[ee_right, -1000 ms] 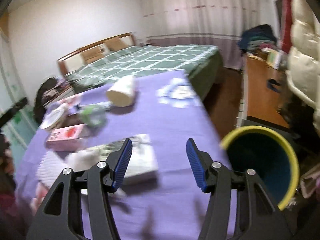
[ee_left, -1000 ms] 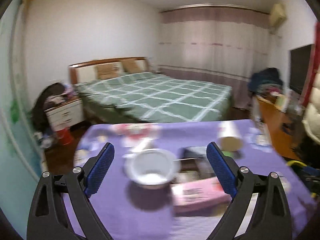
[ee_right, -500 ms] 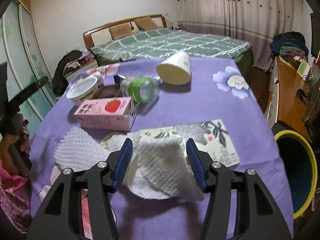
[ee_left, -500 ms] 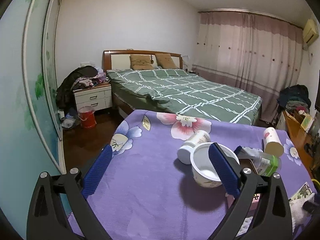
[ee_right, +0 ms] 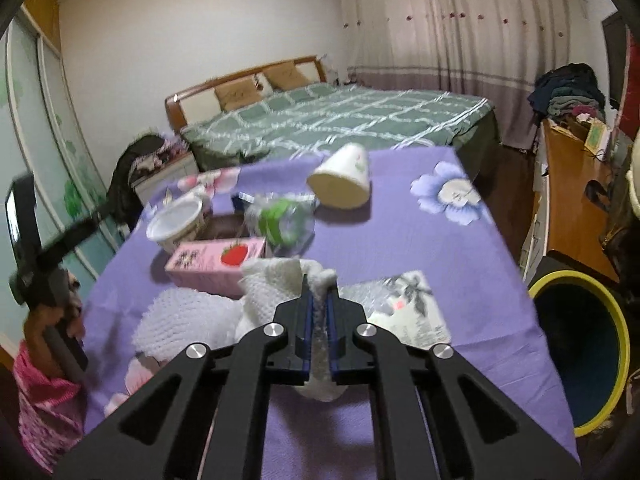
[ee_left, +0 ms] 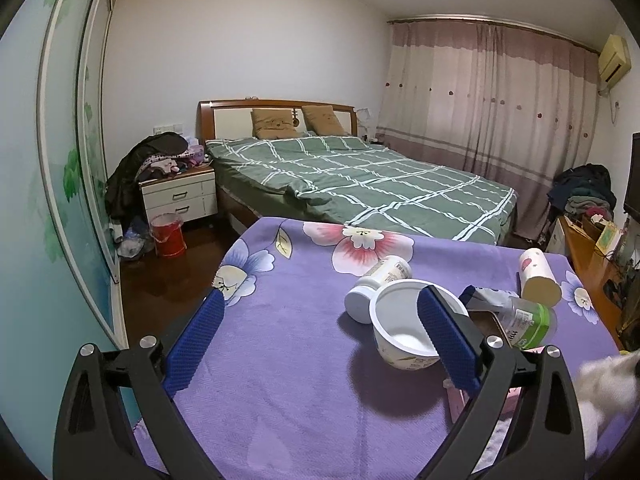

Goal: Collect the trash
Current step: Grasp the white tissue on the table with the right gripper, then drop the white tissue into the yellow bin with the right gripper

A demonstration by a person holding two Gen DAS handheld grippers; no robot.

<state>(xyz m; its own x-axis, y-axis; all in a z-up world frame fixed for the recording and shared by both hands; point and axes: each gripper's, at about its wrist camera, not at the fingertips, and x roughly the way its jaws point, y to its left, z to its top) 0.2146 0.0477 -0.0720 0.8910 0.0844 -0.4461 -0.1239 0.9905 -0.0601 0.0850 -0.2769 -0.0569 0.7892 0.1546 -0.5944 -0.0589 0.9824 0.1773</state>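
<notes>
My right gripper [ee_right: 318,300] is shut on a white foam net wrap [ee_right: 276,288] and holds it just above the purple floral tablecloth [ee_right: 400,240]. Another foam net [ee_right: 180,320] lies to its left. A pink strawberry carton [ee_right: 216,260], a green-labelled plastic bottle [ee_right: 284,220], a white yoghurt tub [ee_right: 176,220], a paper cup [ee_right: 344,178] on its side and a silver printed packet [ee_right: 408,312] lie on the table. My left gripper [ee_left: 316,332] is open and empty, with its right finger in front of the tub [ee_left: 404,332]. A small white bottle [ee_left: 376,284] lies behind the tub.
A blue bin with a yellow rim [ee_right: 580,348] stands on the floor at the table's right edge. A green checked bed [ee_left: 360,184] stands beyond the table. A wooden desk [ee_right: 572,200] is at the right. A nightstand [ee_left: 180,196] and a red bucket [ee_left: 168,232] are at the far left.
My right gripper has closed on the white foam net wrap and lifted it off the table. My left gripper has barely moved and stays open.
</notes>
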